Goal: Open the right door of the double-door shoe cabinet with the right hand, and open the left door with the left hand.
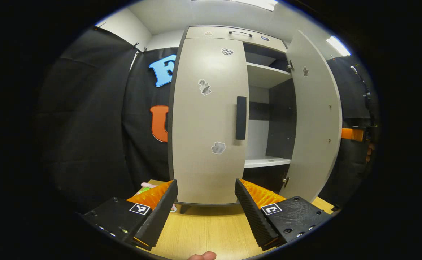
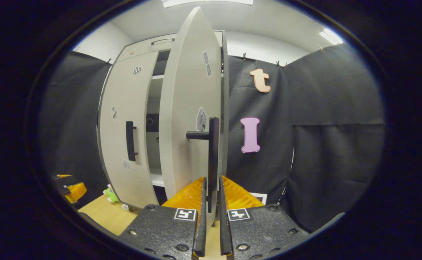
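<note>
The pale shoe cabinet stands on a wooden table. Its left door (image 1: 207, 119) is closed, and the dark vertical handle (image 1: 240, 117) runs near that door's inner edge. My left gripper (image 1: 206, 184) is open, low in front of this door and apart from it. The right door (image 2: 191, 119) is swung wide open, showing shelves (image 1: 266, 160) inside. My right gripper (image 2: 212, 180) is shut on the lower end of the right door's black handle (image 2: 213, 144). The left gripper view shows the right door (image 1: 315, 119) edge-on, with the right gripper (image 1: 353, 133) and a hand behind it.
The wooden tabletop (image 1: 207, 231) stretches in front of the cabinet. A small green and pink toy (image 2: 110, 194) lies at the cabinet's left foot. A drawer with a handle (image 1: 239, 33) tops the cabinet. Black cloth walls surround the booth.
</note>
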